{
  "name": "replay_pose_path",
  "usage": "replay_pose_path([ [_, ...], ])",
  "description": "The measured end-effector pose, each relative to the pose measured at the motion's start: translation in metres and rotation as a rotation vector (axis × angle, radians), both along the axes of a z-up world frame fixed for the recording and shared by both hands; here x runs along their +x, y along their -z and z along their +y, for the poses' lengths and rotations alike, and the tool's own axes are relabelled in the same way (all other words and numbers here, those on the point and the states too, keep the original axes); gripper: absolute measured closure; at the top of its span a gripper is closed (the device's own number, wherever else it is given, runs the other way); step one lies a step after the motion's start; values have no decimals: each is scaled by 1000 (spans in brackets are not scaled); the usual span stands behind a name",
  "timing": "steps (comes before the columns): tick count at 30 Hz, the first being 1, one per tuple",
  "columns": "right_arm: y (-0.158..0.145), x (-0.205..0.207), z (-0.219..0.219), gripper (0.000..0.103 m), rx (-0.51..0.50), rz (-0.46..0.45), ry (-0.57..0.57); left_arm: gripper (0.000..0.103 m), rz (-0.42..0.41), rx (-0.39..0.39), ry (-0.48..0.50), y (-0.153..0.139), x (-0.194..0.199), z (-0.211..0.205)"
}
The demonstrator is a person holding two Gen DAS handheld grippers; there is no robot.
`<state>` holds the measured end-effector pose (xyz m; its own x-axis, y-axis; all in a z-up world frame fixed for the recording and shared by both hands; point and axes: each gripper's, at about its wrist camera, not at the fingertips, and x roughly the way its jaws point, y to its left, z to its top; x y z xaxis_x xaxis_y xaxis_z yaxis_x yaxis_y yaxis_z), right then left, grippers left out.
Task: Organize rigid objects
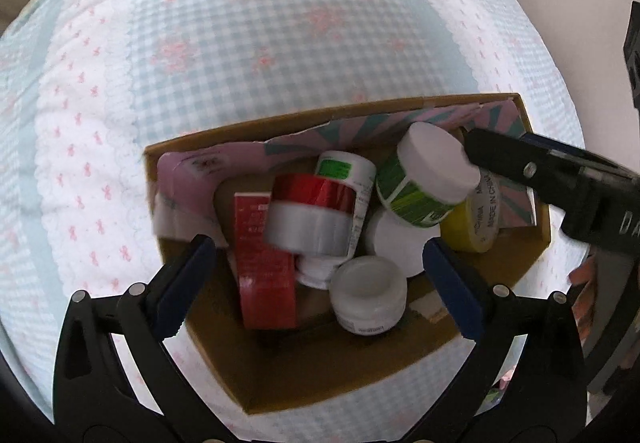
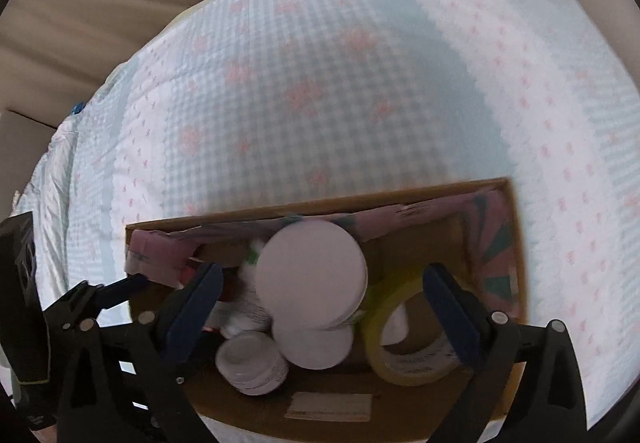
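— Two tools hang over one open brown cardboard box (image 1: 280,375) lying on a bed spread with a pale blue gingham quilt with pink flowers (image 1: 248,23). What sits at the box's left edge?

— A pink printed paper liner (image 1: 180,179) folded against the left wall. Just right of it, a red rectangular carton (image 1: 262,263) stands tilted, and a cylinder wrapped in red and silver foil (image 1: 312,215) lies across its top, touching it.

— And the left tool (image 1: 316,283)?

— Its blue-padded fingers (image 1: 184,283) are spread wide with nothing between them, above the box's near edge.

— Further right?

— A white bottle with a green label (image 1: 344,171) lies behind the foil cylinder. Near the box's front sits a small white round jar (image 1: 370,295), upright. Right of that, a white-capped jar with a green striped label (image 1: 424,179) leans tilted on top of another white lid (image 1: 396,247). At the box's right side stands a yellow roll of tape (image 1: 468,227), on edge.

— Where is the right tool (image 2: 322,313)?

— Above the right half of the box. In its own camera, its jaws are wide apart, holding nothing; the white cap (image 2: 312,275) and the tape roll (image 2: 404,339) lie below the gap. From the left camera one black finger (image 1: 504,159) lies close beside the white cap, but I cannot tell whether they touch.
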<state>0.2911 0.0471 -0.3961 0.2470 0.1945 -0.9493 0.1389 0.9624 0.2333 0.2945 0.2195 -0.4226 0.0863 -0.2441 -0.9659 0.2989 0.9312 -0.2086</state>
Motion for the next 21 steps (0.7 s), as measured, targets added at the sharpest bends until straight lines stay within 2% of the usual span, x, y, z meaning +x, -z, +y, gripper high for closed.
replay_pose_path([
  [9, -31, -27, -11, 3, -64, -30, 16, 0, -69, 7, -39, -31, -15, 6],
  [16, -52, -43, -19, 3, -22, -40, -8, 0, -112, 28, -72, -67, -34, 2],
  [21, -79, -56, -29, 3, -17, -69, -56, 0, -158, 42, -124, -105, -49, -7],
])
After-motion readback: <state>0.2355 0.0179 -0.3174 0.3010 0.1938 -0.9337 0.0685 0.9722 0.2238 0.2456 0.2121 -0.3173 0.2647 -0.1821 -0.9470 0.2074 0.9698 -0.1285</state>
